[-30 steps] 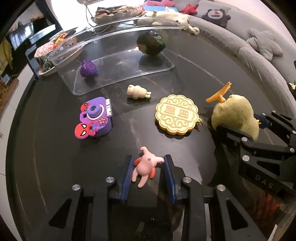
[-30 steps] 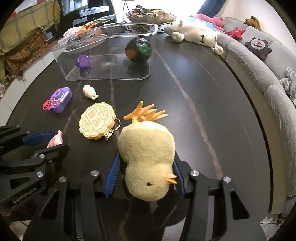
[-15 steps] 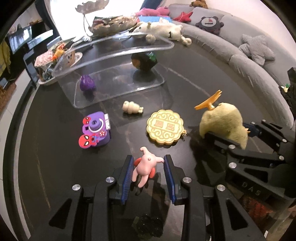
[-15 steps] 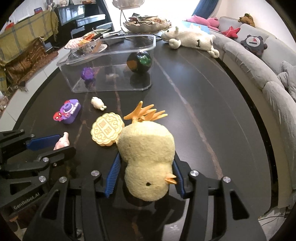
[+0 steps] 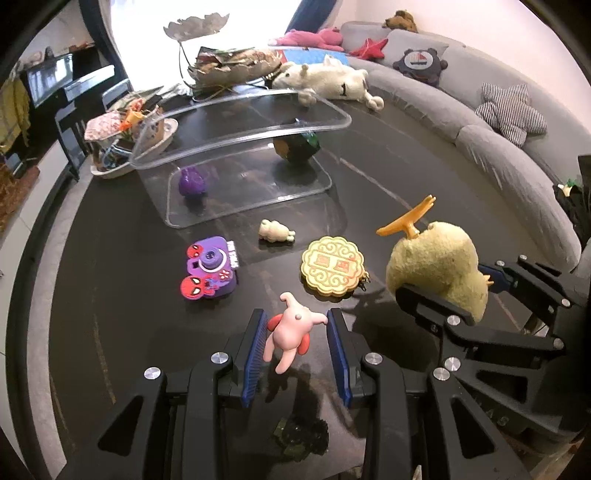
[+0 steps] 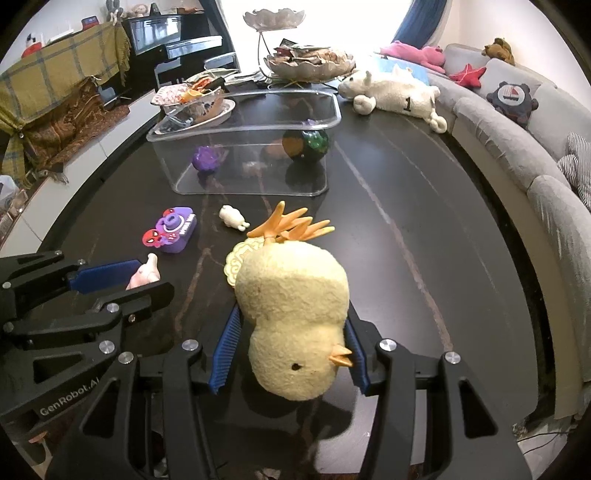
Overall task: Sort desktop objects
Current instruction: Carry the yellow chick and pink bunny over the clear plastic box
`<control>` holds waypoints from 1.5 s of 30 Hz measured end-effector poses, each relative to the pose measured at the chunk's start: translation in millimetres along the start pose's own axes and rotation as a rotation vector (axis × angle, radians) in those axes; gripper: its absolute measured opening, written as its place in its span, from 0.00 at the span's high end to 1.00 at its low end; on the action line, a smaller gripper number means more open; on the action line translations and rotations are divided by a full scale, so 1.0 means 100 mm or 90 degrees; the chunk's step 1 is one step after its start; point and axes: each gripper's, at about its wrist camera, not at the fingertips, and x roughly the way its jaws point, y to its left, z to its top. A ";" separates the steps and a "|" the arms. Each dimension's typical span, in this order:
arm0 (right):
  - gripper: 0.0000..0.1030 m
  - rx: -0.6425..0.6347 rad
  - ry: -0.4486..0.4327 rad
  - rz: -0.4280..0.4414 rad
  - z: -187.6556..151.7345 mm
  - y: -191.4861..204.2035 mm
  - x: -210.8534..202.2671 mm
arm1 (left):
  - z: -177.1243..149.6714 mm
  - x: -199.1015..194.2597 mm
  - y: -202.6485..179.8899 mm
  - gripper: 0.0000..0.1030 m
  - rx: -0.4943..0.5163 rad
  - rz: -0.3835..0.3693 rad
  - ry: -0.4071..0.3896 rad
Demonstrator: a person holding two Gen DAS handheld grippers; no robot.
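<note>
Daylight from window [image 6: 314,22] at far end, blown out white in both views. Room evenly bright, colours clear. Glossy dark table [image 5: 110,302] shows soft reflections and faint shadows under objects. Glare streaks on clear box [image 6: 255,122] rim. Heavy fisheye bending, black vignette at corners. Centre sharp; near fingers [image 5: 255,354] slightly soft, far edges smeared.

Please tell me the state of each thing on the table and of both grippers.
Left gripper: shut on pink toy.
Right gripper: shut on yellow chick.
Clear box: open, holds a purple toy and a dark ball.
Purple camera, white figure, mooncake: lying on table.
</note>
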 end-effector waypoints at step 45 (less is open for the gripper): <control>0.53 -0.008 -0.092 0.004 0.75 0.33 -0.46 | 0.54 -0.70 0.36 0.72 -0.014 0.039 -0.111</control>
